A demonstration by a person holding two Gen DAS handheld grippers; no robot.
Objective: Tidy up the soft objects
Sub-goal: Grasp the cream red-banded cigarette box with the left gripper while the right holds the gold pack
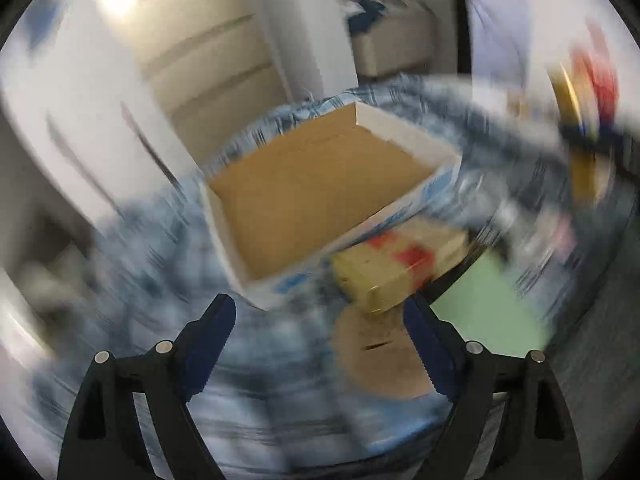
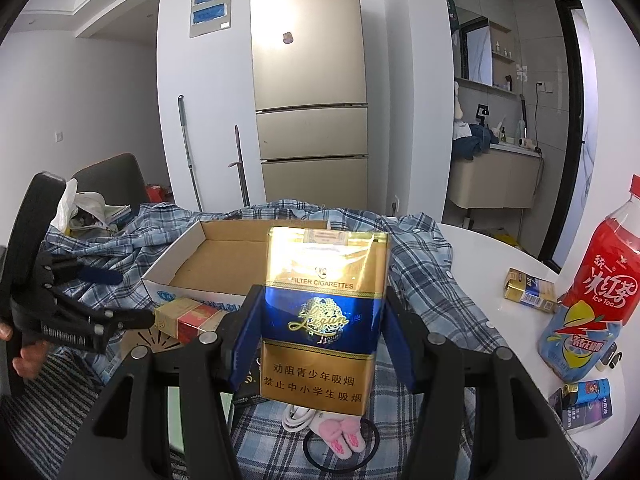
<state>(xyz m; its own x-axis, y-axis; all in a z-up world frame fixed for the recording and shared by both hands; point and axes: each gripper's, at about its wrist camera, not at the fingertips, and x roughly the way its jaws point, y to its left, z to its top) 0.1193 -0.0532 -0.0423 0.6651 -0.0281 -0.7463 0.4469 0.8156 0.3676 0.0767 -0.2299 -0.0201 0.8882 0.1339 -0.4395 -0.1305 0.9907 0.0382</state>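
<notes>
Here, blue-gold cigarette pack (image 2: pixel 320 320) upright, clamped in right gripper (image 2: pixel 320 344).

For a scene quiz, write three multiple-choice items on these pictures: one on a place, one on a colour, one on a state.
1. Where does the red and gold pack lie?
A. inside the box
B. beside the box, on the plaid cloth
C. on the fridge

2. What colour is the middle band of the pack in the right gripper?
A. blue
B. green
C. pink

3. How is the box?
A. closed with a lid
B. open and empty
C. open and full of bottles

Answers: 1 B, the pack sits against the box's outer wall on the plaid cloth. 2 A, a blue band crosses the gold pack. 3 B, only its bare brown floor shows.
</notes>
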